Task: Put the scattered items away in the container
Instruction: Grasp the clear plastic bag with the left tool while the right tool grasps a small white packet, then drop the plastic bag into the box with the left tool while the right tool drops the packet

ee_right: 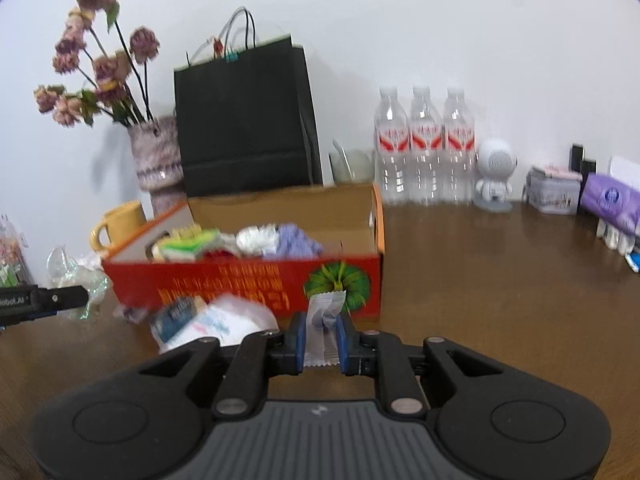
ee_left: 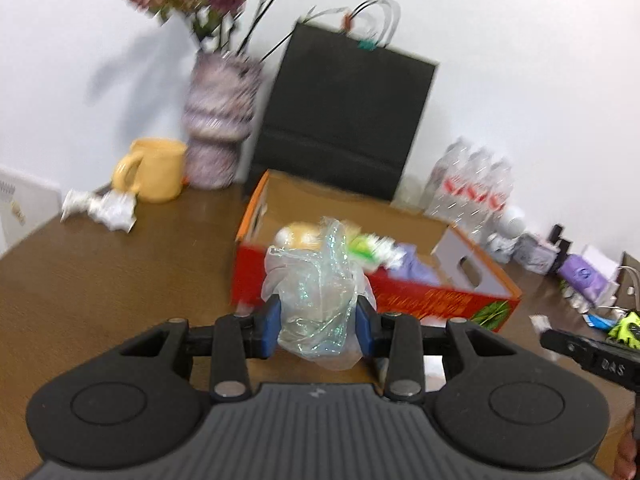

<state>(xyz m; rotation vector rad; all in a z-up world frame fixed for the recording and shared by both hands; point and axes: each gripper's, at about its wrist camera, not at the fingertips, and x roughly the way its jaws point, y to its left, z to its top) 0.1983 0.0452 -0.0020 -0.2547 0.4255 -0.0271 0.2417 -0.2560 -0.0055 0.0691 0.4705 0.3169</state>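
In the left wrist view my left gripper (ee_left: 318, 320) is shut on a crumpled clear plastic bag (ee_left: 316, 276), held just in front of the red and orange cardboard box (ee_left: 440, 300). The box holds several wrappers and packets. From the right wrist view, my right gripper (ee_right: 322, 340) is shut on a small white sachet (ee_right: 326, 308), close to the front wall of the box (ee_right: 240, 280). A white and blue packet (ee_right: 212, 320) lies on the table just left of it. The left gripper (ee_right: 60, 298) shows at the left edge with the plastic bag (ee_right: 80, 276).
Behind the box stand a black paper bag (ee_right: 240, 128), a vase of dried flowers (ee_right: 156, 152), a yellow mug (ee_left: 156, 168) and water bottles (ee_right: 424, 148). Crumpled white paper (ee_left: 108, 208) lies by the mug. A white figurine (ee_right: 496, 176) and purple tissue pack (ee_right: 612, 200) sit at right.
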